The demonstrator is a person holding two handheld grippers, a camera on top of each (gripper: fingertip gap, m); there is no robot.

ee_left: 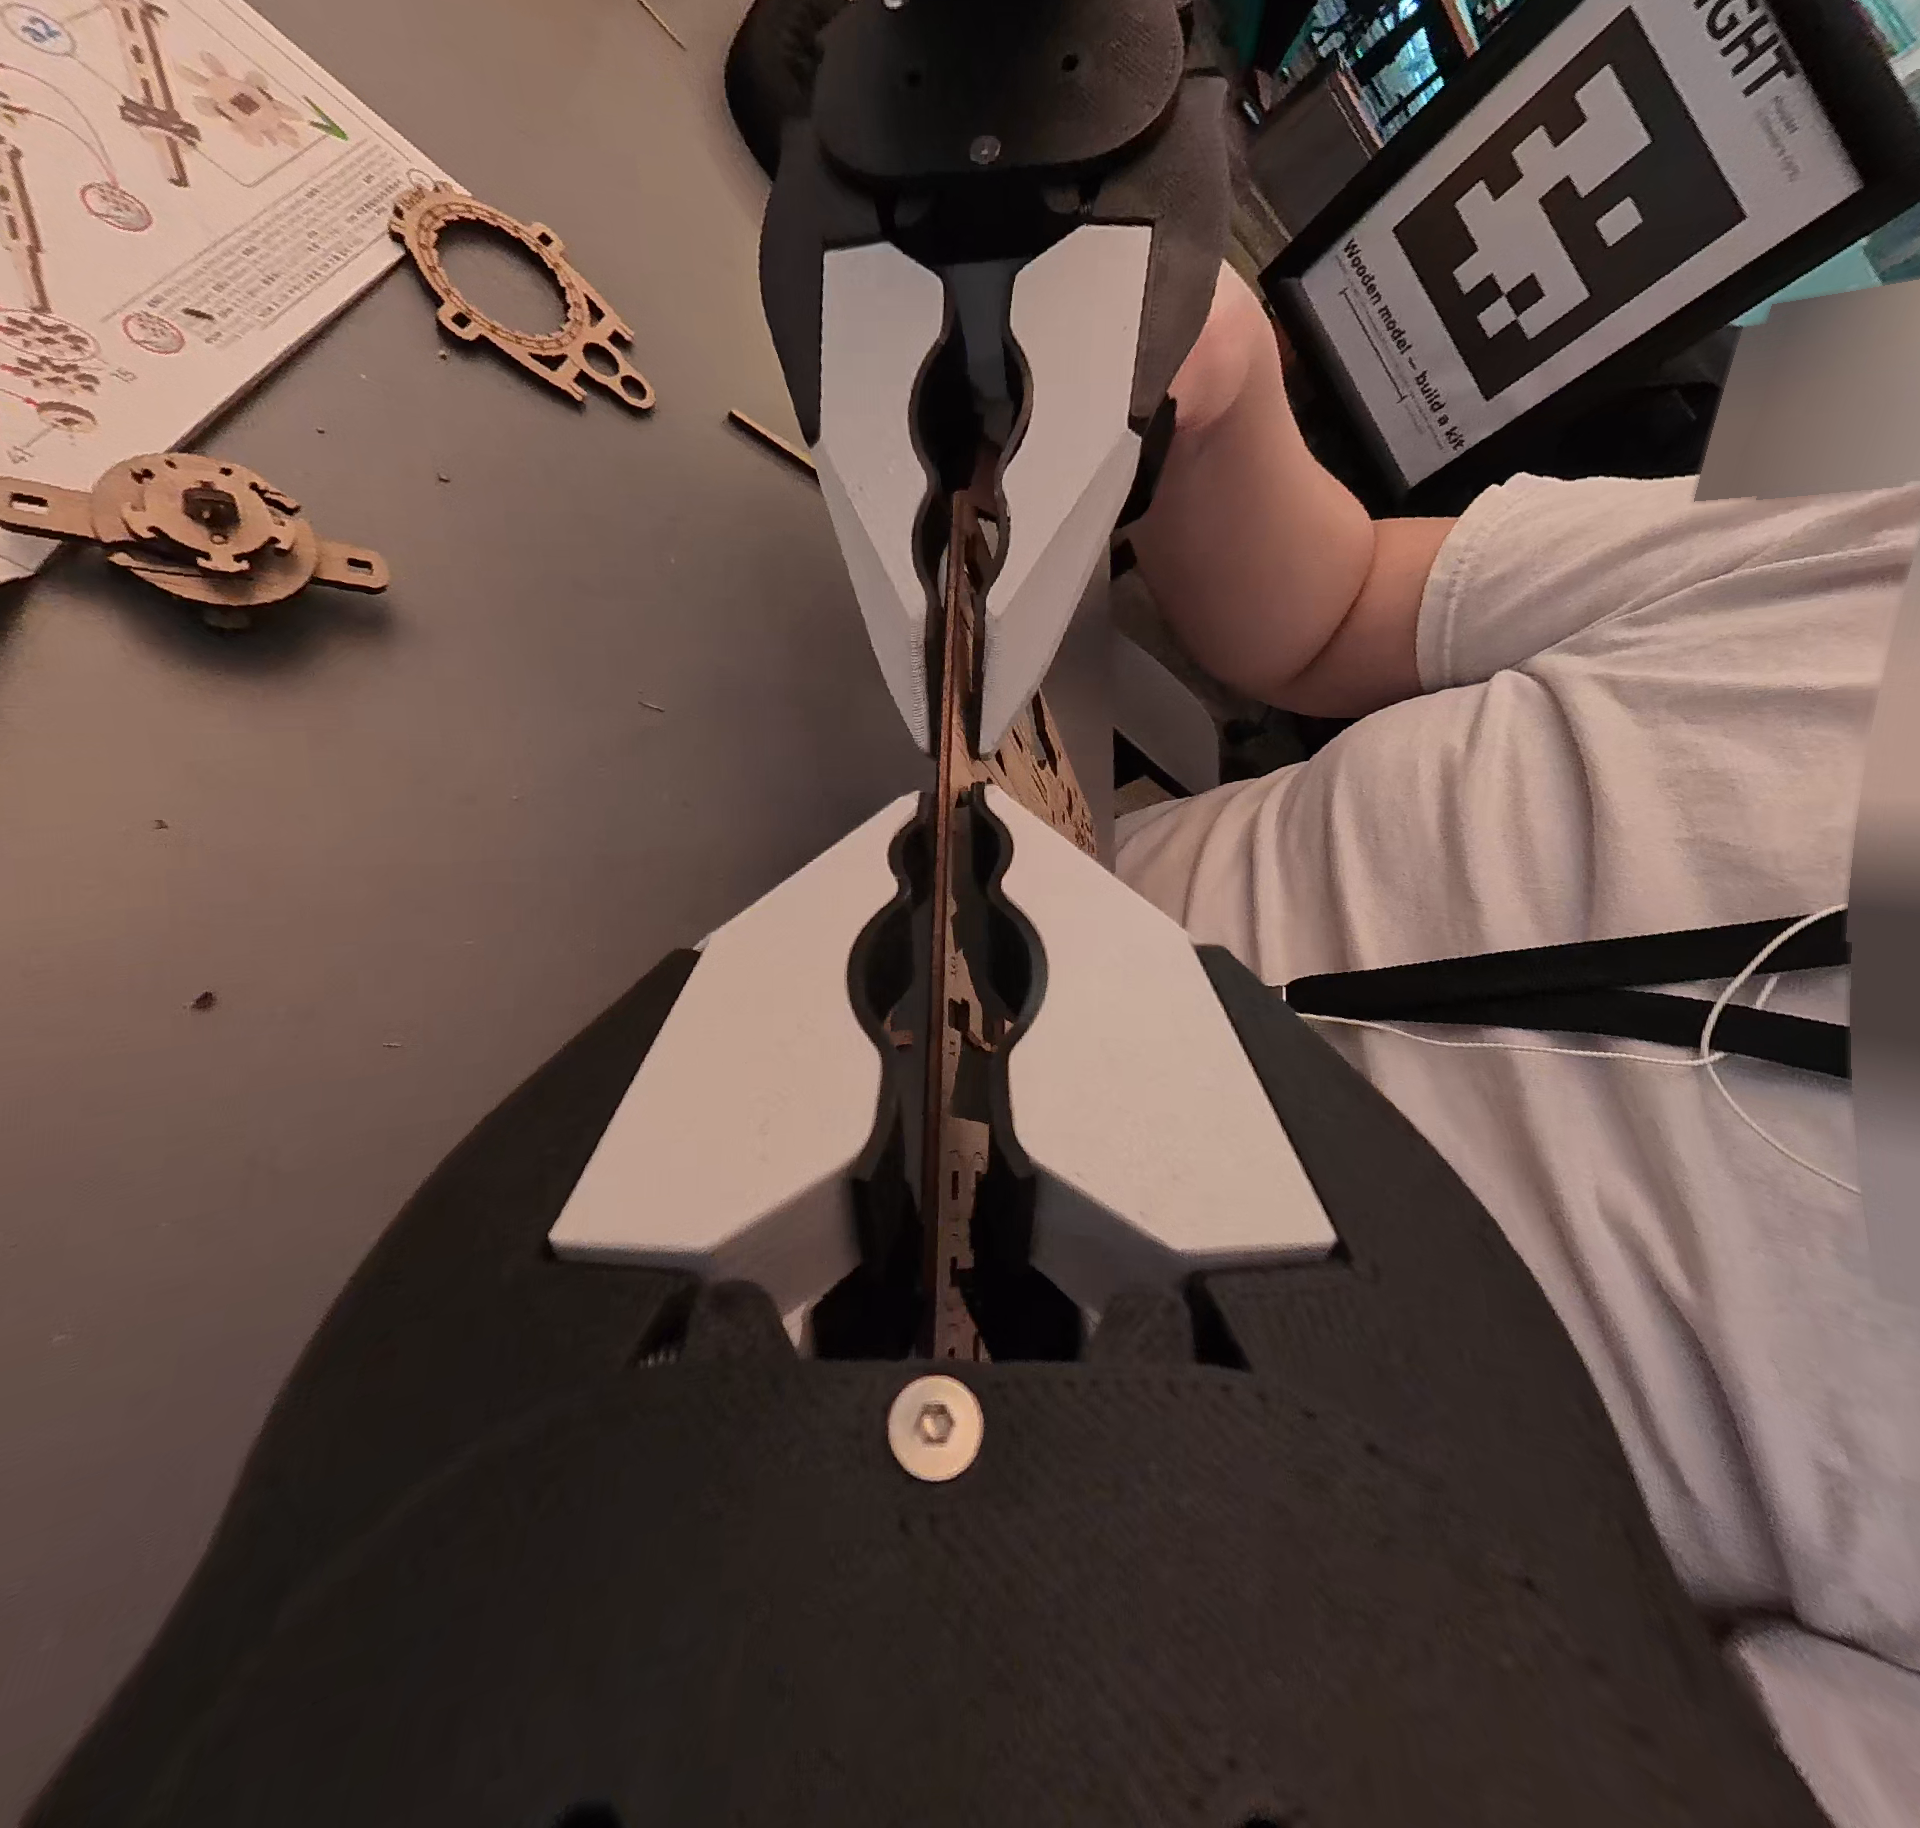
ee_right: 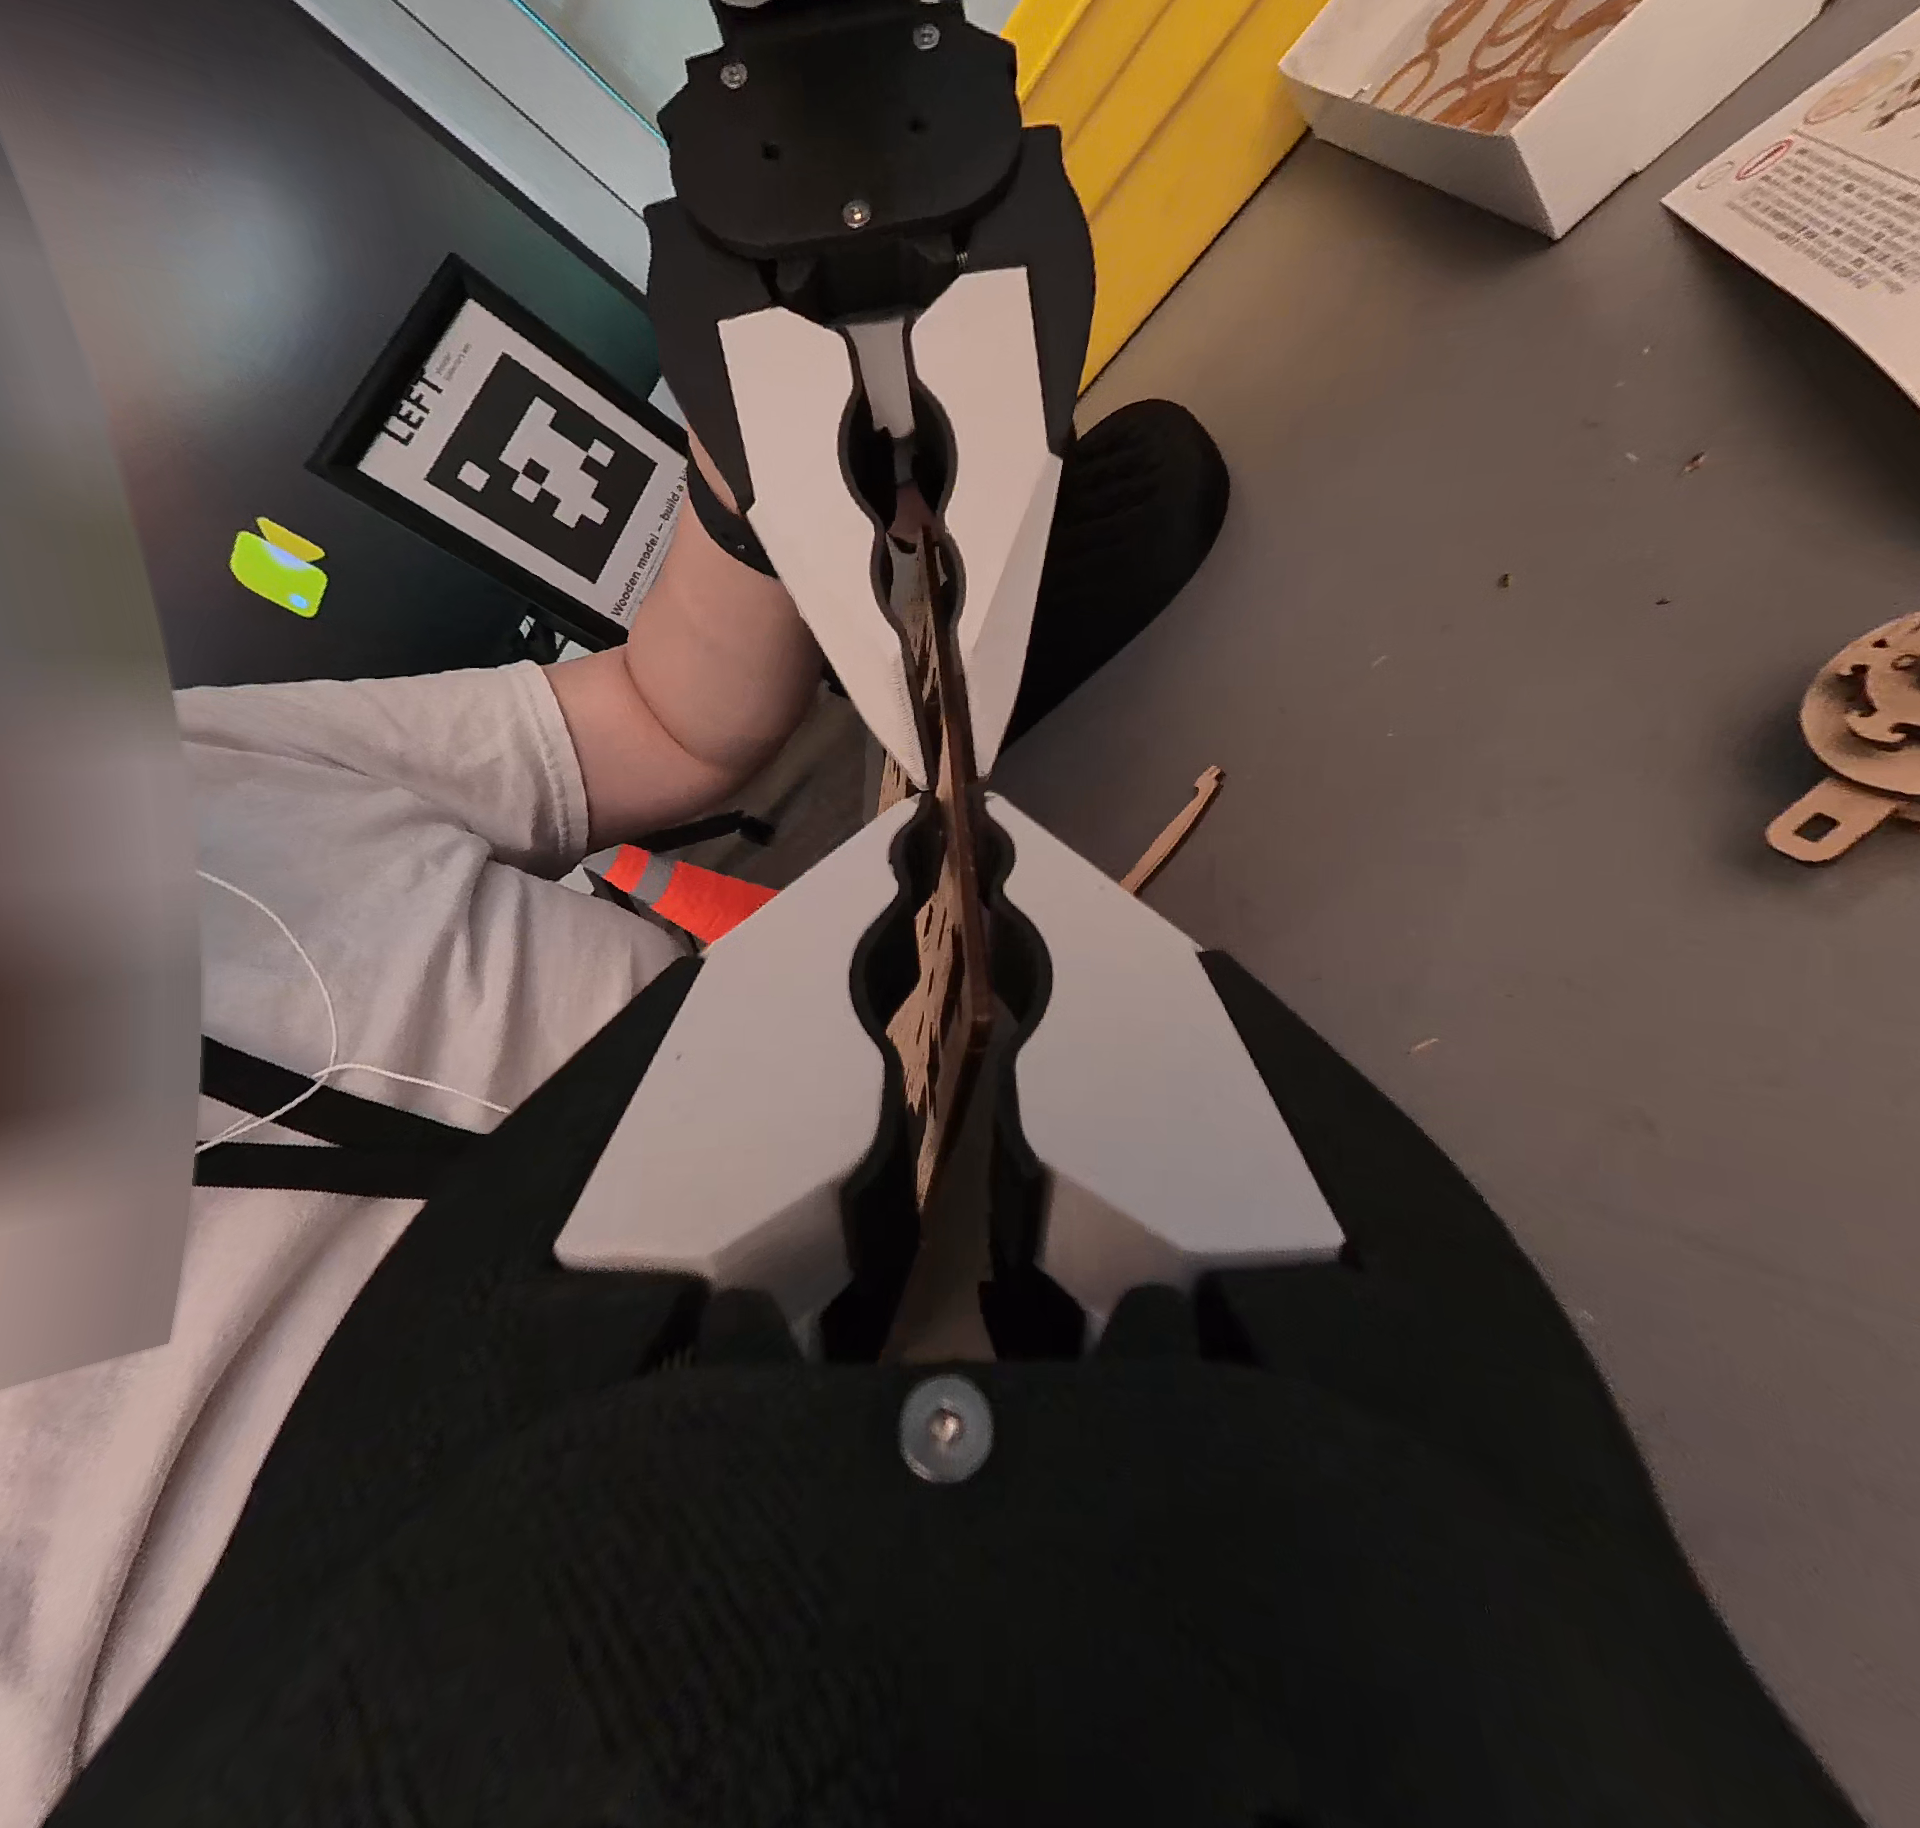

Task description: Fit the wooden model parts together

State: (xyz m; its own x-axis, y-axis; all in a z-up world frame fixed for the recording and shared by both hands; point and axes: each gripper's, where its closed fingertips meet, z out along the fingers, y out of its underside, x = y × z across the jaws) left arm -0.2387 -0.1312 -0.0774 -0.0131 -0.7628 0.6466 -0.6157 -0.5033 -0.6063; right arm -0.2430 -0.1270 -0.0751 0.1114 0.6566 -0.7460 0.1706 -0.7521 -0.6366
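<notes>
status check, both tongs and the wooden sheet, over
Left tongs and right tongs both shut tip to tip on one thin laser-cut wooden sheet, held edge-on above the grey table. Nothing between them.

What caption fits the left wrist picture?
Left gripper and right gripper meet tip to tip, both clamping a thin wooden sheet edge-on above the grey table.

I see dim, warm indoor light on the grey worktop (ee_left: 416,843), soft shadows, no glare. Both feeds are sharp at centre, with strong wide-angle bending toward the edges.
</notes>
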